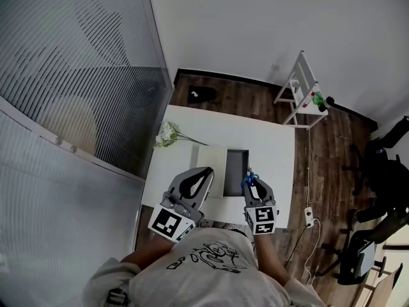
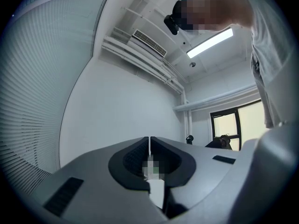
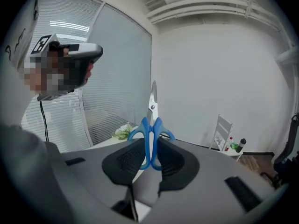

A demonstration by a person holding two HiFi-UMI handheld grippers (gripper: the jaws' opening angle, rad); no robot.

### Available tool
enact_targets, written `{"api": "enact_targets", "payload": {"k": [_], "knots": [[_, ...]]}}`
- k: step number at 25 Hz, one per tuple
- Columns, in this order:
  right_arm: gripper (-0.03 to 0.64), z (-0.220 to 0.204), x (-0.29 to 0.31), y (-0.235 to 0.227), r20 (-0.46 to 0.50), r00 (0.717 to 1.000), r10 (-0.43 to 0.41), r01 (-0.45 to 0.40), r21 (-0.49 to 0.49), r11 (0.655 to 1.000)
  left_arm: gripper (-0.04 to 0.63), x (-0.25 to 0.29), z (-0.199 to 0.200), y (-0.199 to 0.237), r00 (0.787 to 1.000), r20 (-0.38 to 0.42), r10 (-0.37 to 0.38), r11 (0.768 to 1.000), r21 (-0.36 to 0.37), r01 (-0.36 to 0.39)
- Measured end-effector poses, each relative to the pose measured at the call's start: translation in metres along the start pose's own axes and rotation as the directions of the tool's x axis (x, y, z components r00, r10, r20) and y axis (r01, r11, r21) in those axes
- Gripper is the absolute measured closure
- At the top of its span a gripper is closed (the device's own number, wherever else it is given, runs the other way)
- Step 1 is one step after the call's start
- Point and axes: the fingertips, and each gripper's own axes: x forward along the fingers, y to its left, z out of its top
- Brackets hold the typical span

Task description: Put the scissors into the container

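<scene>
R gripper (image 3: 150, 143) was clamped on the blue scissors (image 3: 151, 121) at the handles, blades pointing up, near the dark container (image 1: 235, 171) on the white table (image 1: 265, 136). L gripper (image 2: 149, 144) was closed w/ nothing in it.

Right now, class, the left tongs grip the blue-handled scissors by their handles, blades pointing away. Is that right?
Not quite: the right tongs grip the blue-handled scissors by their handles, blades pointing away, as the right gripper view shows. The left tongs are shut on nothing.
</scene>
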Motion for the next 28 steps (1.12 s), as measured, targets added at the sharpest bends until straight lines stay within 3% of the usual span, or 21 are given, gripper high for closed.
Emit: {"api": "enact_targets", "payload": {"k": [14,21,28], "knots": [[0.529,-0.086,0.054,-0.003,-0.209,0.977,0.035,-0.015,0.097,0.995,0.568,-0.004,0.003,-0.006,1.0,-0.006,-0.011,1.0,0.013,0.012],[0.529,-0.121,0.081,-0.01,-0.304,0.952,0.041,0.003,0.144,0.99,0.568,-0.005,0.002,-0.009,1.0,-0.011,-0.019,1.0,0.004,0.019],[0.529,-0.155,0.106,-0.009,-0.417,0.907,0.059,0.006,0.153,0.988,0.568,-0.008,0.004,-0.008,1.0,-0.011,-0.014,1.0,0.004,0.014]]}}
